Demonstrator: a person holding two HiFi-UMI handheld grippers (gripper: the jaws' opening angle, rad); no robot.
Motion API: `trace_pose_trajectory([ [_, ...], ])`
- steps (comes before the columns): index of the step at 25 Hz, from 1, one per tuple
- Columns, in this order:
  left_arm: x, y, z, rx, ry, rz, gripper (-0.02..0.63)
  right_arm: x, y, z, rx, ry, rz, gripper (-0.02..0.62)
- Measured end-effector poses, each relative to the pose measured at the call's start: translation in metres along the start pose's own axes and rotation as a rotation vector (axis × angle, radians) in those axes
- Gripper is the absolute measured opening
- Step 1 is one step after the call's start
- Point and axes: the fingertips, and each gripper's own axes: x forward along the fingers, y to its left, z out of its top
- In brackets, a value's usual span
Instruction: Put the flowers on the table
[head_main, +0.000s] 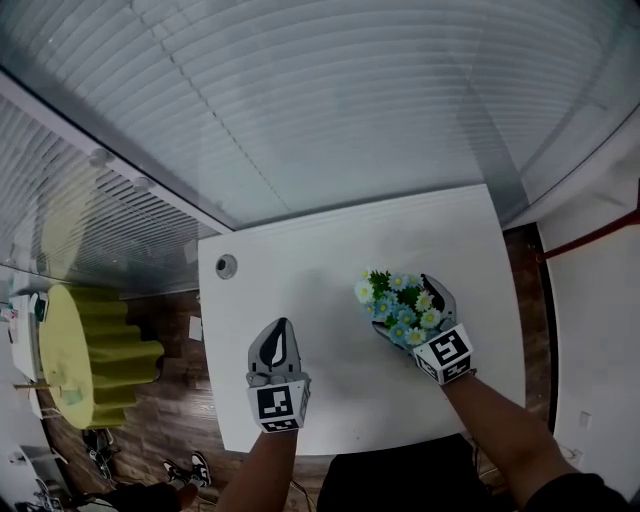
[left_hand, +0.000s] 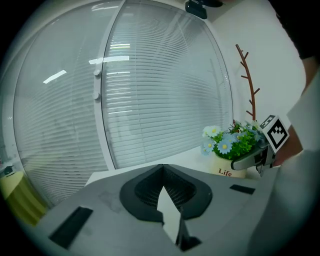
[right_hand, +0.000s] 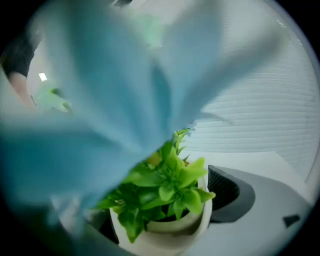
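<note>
Head view: the right gripper (head_main: 413, 318) was clamped on a small pot of flowers (head_main: 398, 300), one jaw on each side, and held it over the white table (head_main: 320, 280), a little ahead of the left gripper. A sideways grip probably kept the blooms upright and uncrushed. The left gripper (head_main: 281, 335) lay to the left of the pot, well apart from it, with its jaws pressed together on nothing. It seemed to be parked out of the way. From above the blooms covered the pot completely, so its base could not be seen.

Left gripper view: the jaws met at their tips with nothing between them. Ahead and to the right stood the cream pot (left_hand: 226, 170), with the right gripper (left_hand: 252, 159) closed across its side just under the daisies. The left gripper's own body cut off the pot's bottom edge. I could not tell whether the pot was resting on the table or hanging just above it. A bare branch (left_hand: 248, 80) rose behind it, in front of the blinds (left_hand: 160, 100).

Right gripper view: the pot rim (right_hand: 172, 227) sat between the jaws with green leaves (right_hand: 172, 187) spilling over it. The dark pad (right_hand: 227, 192) of the right-hand jaw showed beside the pot, while the other jaw was buried under foliage. A blurred blue petal (right_hand: 100, 125) close to the lens hid most of the view.
</note>
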Motion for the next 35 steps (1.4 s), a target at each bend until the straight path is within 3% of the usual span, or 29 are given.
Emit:
trace_pose_trajectory([
  [13,-0.005,-0.005,0.044,0.006,-0.093,-0.027,0.003,-0.027,0.022,0.027,-0.007,-0.048,-0.036,0.561],
  [35,-0.063,0.006,0.095,0.035,-0.173,0.013,0.005,-0.077,0.031,0.094,-0.092,-0.132,-0.098,0.561],
])
